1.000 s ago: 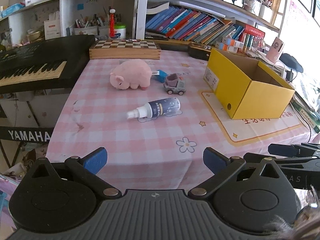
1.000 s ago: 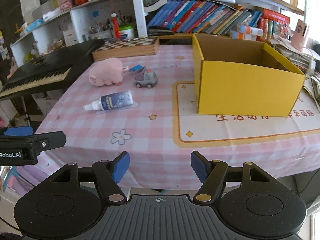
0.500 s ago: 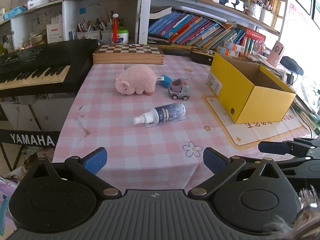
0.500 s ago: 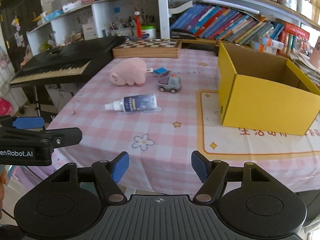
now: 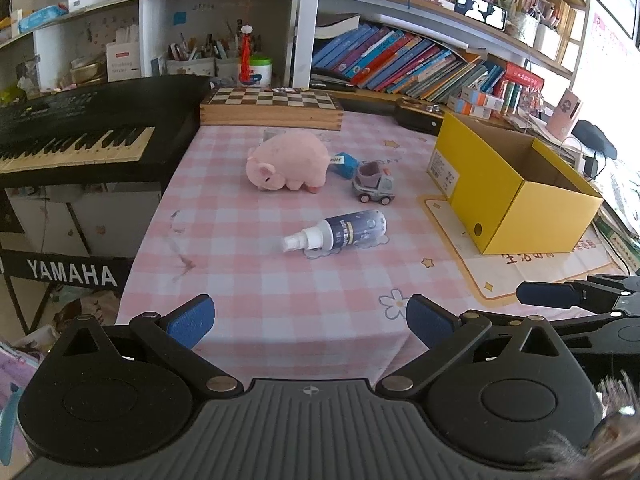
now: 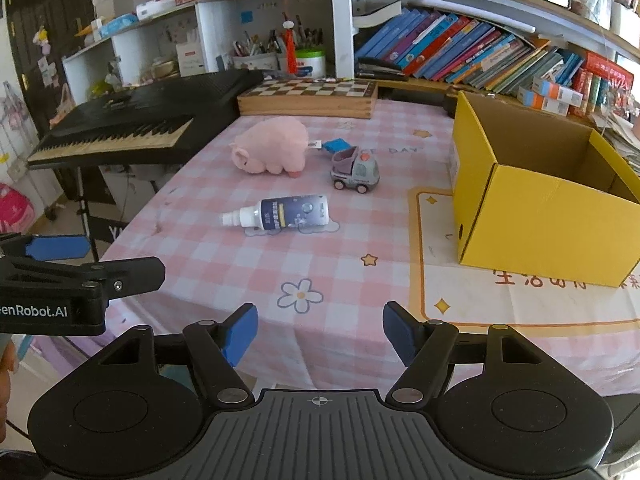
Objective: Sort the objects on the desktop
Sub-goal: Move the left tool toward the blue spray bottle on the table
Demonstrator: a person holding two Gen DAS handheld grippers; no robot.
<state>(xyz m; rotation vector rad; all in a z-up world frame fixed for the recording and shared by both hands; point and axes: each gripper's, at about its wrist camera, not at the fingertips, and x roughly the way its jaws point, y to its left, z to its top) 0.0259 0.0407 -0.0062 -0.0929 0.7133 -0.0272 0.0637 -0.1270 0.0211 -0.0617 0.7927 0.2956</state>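
Desk (image 5: 248, 280), pink-checked cloth, items as follows.

Spray bottle (image 5: 340, 232): lying on its side near the middle of the desk, nozzle toward the left edge.

Plush pig (image 5: 286, 162): pink, behind the bottle toward the far edge, snout to the left.

Toy truck (image 5: 372, 186): grey, upright on its wheels, just right of the pig; a small blue piece (image 5: 343, 163) lies between them.

Yellow box (image 5: 512, 196): open-topped cardboard, near the right edge, standing on a printed mat (image 6: 520, 300); nothing can be seen inside it.

Chessboard case (image 5: 271, 110): wooden, at the far edge. Keyboard (image 5: 80, 136): black, off the left edge.

Left gripper (image 5: 308, 320): at the near edge, fingers apart, nothing between them.

Right gripper (image 6: 316, 336): at the near edge, fingers apart, empty.
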